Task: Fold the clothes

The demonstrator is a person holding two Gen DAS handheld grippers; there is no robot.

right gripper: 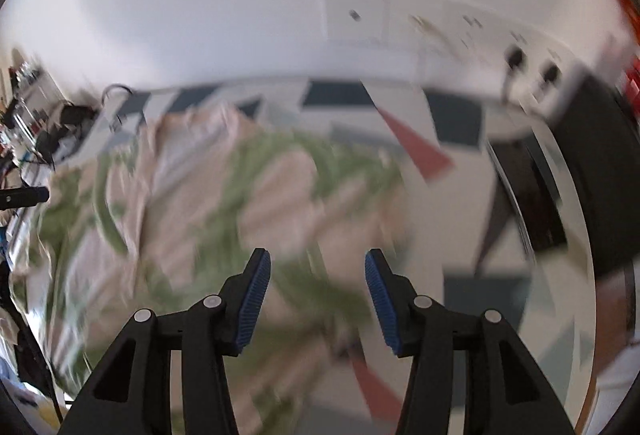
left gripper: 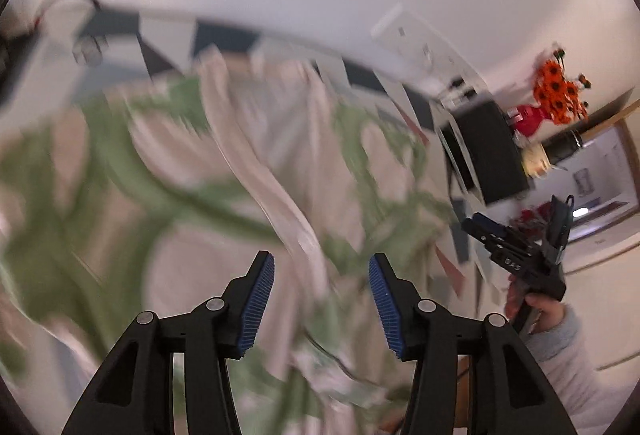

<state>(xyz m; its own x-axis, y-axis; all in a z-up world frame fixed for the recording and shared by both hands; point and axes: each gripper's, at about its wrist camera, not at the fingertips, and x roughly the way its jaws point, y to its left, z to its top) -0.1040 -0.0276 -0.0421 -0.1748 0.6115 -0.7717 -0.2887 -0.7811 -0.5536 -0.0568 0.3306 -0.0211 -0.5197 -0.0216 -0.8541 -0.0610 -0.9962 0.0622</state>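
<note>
A crumpled pale pink garment with a green leaf print [left gripper: 224, 171] lies spread over the table, blurred by motion in both views. My left gripper [left gripper: 321, 299] hovers open above its middle, nothing between the blue pads. In the right wrist view the same garment [right gripper: 224, 203] fills the left and centre, and my right gripper [right gripper: 318, 295] stands open over its right edge. The right gripper [left gripper: 516, 255] also shows in the left wrist view at the right, held by a hand in a grey sleeve [left gripper: 560, 339].
The table wears a cloth with dark blue, grey and red shapes [right gripper: 416, 147]. A black box [left gripper: 488, 151] stands at the table's right end, with orange flowers [left gripper: 560, 95] behind it. A white wall with sockets [right gripper: 520, 59] runs along the back. Cables and clutter [right gripper: 36, 123] sit at the left.
</note>
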